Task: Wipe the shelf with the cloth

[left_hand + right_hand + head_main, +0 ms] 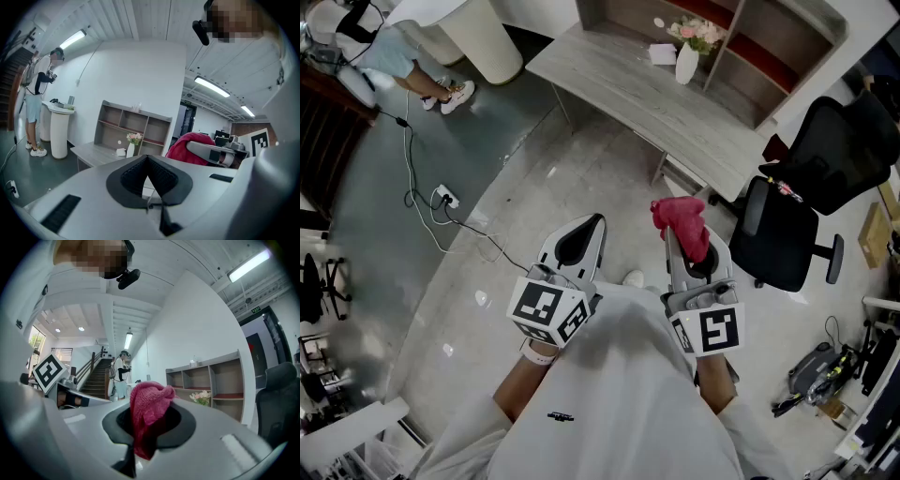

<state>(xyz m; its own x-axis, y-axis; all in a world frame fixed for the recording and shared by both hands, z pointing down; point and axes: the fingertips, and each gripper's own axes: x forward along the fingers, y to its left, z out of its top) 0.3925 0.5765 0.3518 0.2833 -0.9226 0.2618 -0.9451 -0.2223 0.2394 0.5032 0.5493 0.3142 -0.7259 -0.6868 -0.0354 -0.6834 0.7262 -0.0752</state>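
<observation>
A pink-red knitted cloth (682,223) is bunched between the jaws of my right gripper (689,246), which is shut on it; in the right gripper view the cloth (146,418) fills the jaw gap. My left gripper (579,239) is shut with nothing in it, its jaws meeting at the tip (149,177). Both are held close to the body, above the floor. The wooden shelf (741,42) with open compartments stands at the far side of a grey desk (656,103), well ahead of both grippers.
A white vase of flowers (688,58) and a small white box (663,53) sit on the desk by the shelf. A black office chair (806,202) stands right. A cable and power strip (443,197) lie on the floor left. A person (412,61) stands far left beside a white pedestal (483,37).
</observation>
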